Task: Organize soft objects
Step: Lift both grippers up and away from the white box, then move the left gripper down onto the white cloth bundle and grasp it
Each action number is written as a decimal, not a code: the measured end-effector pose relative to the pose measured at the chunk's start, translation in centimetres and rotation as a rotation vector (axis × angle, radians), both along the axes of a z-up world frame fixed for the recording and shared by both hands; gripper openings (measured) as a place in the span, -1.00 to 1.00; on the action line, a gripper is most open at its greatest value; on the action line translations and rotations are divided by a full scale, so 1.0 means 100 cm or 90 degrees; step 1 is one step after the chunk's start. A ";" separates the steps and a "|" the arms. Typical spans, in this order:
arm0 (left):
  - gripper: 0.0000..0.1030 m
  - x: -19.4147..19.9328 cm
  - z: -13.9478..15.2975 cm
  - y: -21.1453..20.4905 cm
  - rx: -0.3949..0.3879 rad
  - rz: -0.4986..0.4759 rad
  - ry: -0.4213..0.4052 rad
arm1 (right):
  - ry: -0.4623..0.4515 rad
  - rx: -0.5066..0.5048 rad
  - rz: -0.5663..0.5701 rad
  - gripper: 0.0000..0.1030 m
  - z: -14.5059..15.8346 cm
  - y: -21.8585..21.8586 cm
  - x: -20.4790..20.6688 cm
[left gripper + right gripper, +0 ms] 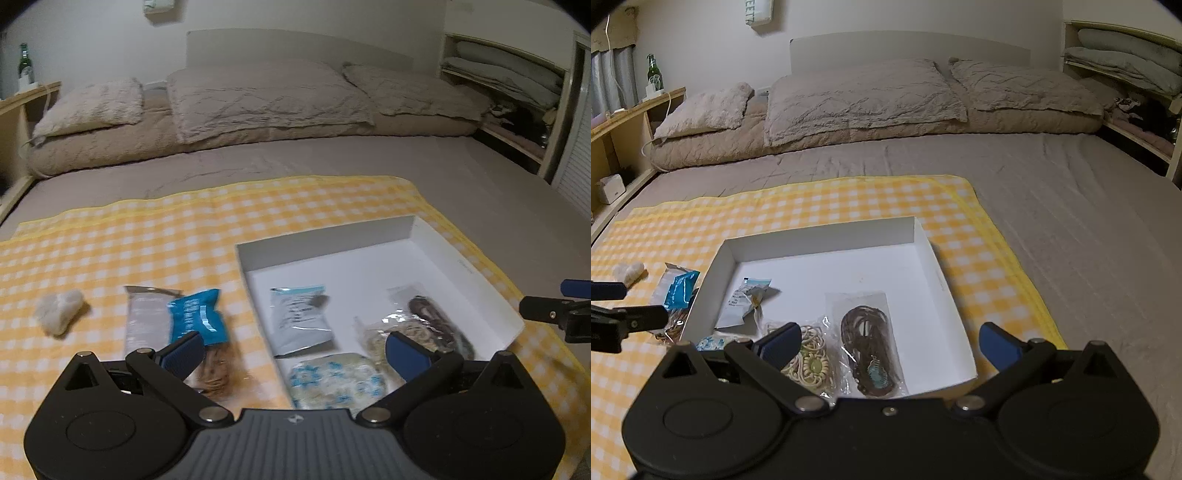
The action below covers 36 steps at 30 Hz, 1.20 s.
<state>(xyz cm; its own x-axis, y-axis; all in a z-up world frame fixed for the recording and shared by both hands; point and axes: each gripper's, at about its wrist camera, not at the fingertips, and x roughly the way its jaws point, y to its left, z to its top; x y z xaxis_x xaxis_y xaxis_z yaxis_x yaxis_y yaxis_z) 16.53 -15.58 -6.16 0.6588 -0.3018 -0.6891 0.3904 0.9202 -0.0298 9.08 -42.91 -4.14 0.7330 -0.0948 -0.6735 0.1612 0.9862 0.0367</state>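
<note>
A white shallow box (491, 280) (925, 236) sits on a yellow checked cloth (147, 236) on the bed. Inside lie a grey-white packet (301, 321) (742, 302), a blue-patterned pouch (334, 380), a bag of beige bands (812, 363) and a bag with a brown cord (436, 321) (870, 343). Left of the box lie a blue packet (197, 317) (679, 290) on a clear bag (142, 317), and a white fluffy lump (59, 310) (628, 273). My left gripper (295, 349) is open over the box's left wall. My right gripper (888, 341) is open above the box.
Pillows (266, 96) and a rolled quilt line the head of the bed. A wooden shelf with a green bottle (653, 74) stands at the left. Shelves with folded bedding (1126, 59) stand at the right. Grey sheet (1071, 206) stretches right of the cloth.
</note>
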 end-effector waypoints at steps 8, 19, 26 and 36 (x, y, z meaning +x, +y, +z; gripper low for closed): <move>1.00 0.005 0.004 0.036 0.001 0.036 -0.013 | -0.004 -0.001 0.024 1.00 0.000 0.023 0.010; 1.00 0.019 0.008 0.101 0.004 0.113 -0.033 | -0.017 0.016 0.068 1.00 0.004 0.069 0.039; 1.00 0.033 0.012 0.141 -0.004 0.167 -0.038 | -0.024 0.027 0.106 1.00 0.008 0.106 0.058; 1.00 0.061 0.014 0.195 0.015 0.253 -0.041 | -0.020 0.049 0.164 1.00 0.011 0.168 0.085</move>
<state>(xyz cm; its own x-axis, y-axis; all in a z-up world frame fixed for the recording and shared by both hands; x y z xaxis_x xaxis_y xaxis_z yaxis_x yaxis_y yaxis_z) 22.66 3.89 -4.78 0.7637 0.0008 -0.6456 0.0038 1.0000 0.0057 17.63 -26.06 -3.09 0.7466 0.1483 -0.6485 -0.0974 0.9887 0.1140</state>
